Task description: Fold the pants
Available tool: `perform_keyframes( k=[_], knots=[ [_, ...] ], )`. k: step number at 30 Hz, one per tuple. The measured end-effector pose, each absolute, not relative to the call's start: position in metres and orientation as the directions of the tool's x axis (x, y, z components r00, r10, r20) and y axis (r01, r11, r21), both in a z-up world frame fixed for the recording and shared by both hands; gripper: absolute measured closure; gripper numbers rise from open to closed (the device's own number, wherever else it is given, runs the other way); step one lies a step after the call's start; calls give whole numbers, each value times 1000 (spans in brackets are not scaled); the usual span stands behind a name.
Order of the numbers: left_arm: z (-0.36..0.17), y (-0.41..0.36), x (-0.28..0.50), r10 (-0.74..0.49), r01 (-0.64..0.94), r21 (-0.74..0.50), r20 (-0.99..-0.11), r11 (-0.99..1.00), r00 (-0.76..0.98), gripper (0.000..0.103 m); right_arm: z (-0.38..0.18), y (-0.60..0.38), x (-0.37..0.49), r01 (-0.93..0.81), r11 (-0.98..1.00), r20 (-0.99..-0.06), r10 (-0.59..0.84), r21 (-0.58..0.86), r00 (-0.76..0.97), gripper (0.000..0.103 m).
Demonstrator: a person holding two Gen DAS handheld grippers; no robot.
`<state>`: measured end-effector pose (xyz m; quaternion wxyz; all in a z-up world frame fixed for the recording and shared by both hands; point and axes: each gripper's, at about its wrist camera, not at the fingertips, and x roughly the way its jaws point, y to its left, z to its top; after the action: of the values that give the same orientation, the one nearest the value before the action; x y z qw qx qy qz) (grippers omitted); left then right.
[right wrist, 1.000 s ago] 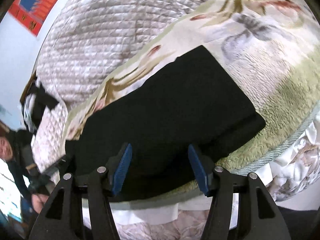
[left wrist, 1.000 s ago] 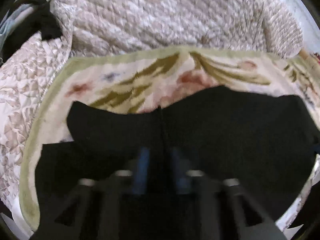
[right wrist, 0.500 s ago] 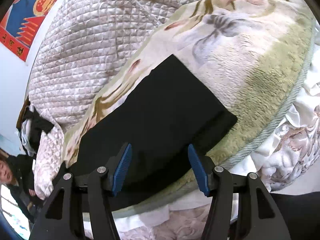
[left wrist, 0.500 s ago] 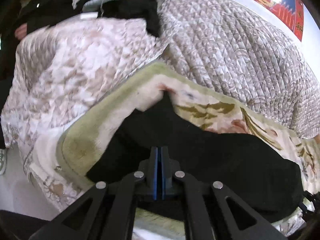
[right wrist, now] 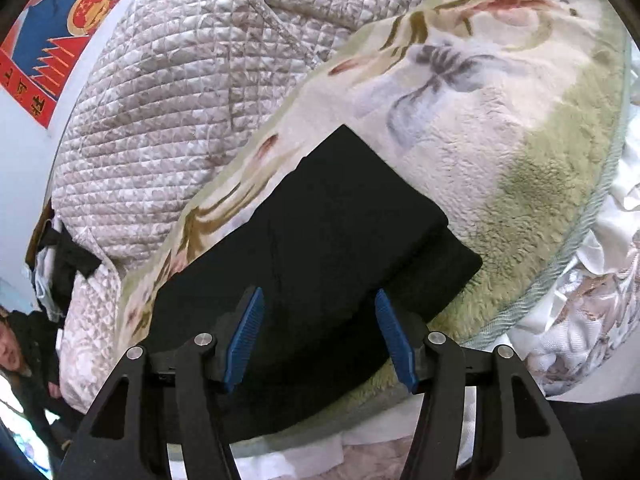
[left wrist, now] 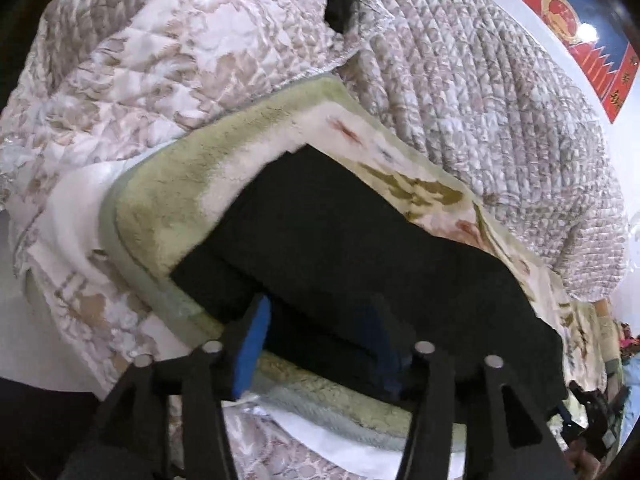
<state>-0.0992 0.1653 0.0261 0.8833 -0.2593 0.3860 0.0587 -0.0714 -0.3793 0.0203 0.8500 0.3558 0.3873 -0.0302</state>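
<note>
A quilted cover is seen spread over the bed, beyond both grippers. On it, nearer the grippers, a fleece blanket with a floral print and a green border is laid.

The black pants are found folded into a long band on the blanket, directly ahead of and beneath both grippers. In the right wrist view one short end lies ahead and to the right of the fingers, a lower layer showing past the upper one. In the left wrist view the other short end lies ahead and to the left.

The left gripper is seen partly open, its jaws having just been opening; the pants edge lies behind the gap, and nothing is pressed by the pads. The right-hand pad is blurred.

The right gripper is seen open, nothing held, the fabric lying beyond the blue pads.

A red and blue poster is noted on the wall, far ahead and to the left of the right gripper.
</note>
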Motion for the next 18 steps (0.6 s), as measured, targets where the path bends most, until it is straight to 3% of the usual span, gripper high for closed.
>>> perform_keyframes(
  k=[6, 7, 8, 9, 10, 14, 18],
  knots=[
    [22, 180, -82, -91, -355, -466, -699, 810, 709, 49, 23, -387, -64, 334, 729, -656, 205, 598, 726, 48],
    [21, 181, -79, -81, -362, -460, -702, 811, 708, 59, 24, -388, -62, 336, 727, -655, 202, 599, 729, 52],
    [21, 183, -78, -66, -373, -453, -701, 809, 710, 67, 23, -389, -59, 345, 728, -659, 192, 593, 727, 62],
    [20, 184, -76, -52, -384, -443, -707, 810, 705, 85, 22, -390, -57, 354, 728, -667, 189, 588, 720, 73],
    [18, 186, -75, -43, -398, -437, -715, 807, 698, 95, 20, -391, -55, 354, 721, -667, 198, 595, 718, 78],
    [22, 186, -76, -26, -397, -422, -711, 815, 703, 99, 20, -394, -57, 352, 723, -665, 197, 594, 720, 94],
    [37, 182, -82, -11, -370, -403, -689, 837, 724, 100, 27, -394, -59, 332, 727, -651, 204, 601, 732, 95]
  ],
)
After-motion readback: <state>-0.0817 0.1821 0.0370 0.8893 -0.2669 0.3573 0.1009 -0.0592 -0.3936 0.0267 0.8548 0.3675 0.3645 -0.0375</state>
